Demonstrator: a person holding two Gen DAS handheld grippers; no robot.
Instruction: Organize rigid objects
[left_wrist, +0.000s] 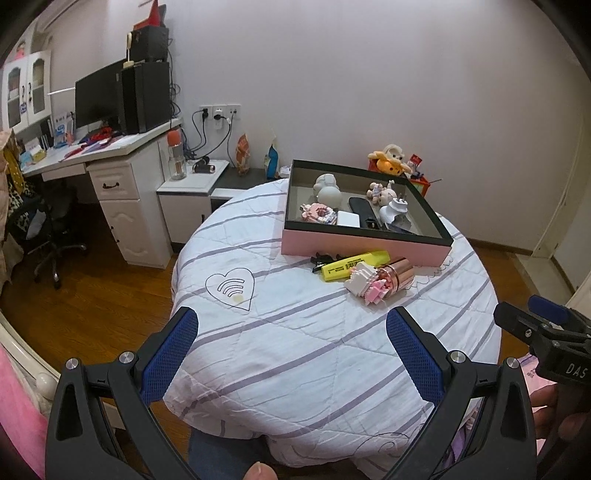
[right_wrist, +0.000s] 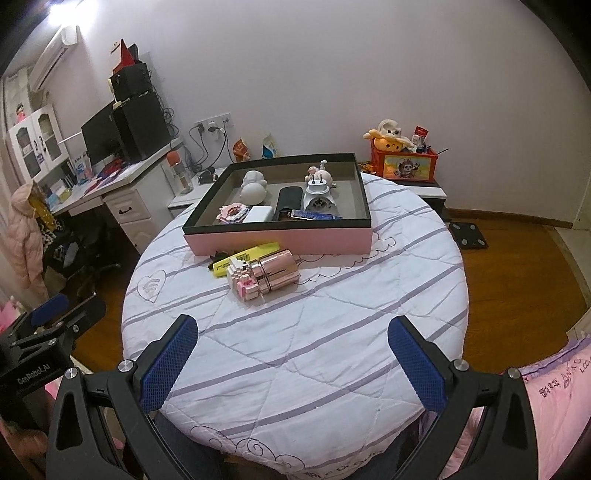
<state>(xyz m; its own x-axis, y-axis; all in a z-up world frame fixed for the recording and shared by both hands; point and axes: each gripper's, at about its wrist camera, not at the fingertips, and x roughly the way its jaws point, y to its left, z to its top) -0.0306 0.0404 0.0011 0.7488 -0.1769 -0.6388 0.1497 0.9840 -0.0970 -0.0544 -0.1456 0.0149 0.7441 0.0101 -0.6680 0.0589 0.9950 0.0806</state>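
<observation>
Several items already lie inside the pink box (right_wrist: 280, 242) | left outside, just before it: yellow highlighter (right_wrist: 245, 256), block toy (right_wrist: 245, 284), copper canister (right_wrist: 279, 275), black clip (left_wrist: 325, 257) | left gripper (left_wrist: 291, 354) spread, empty | right gripper (right_wrist: 293, 360) spread, empty

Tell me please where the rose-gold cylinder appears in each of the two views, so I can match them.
Left wrist: the rose-gold cylinder lies right of centre, on the quilt in front of the pink box.
Right wrist: the rose-gold cylinder lies near the centre, again before the pink box.
Shared landmark: the yellow highlighter beside it.
</observation>
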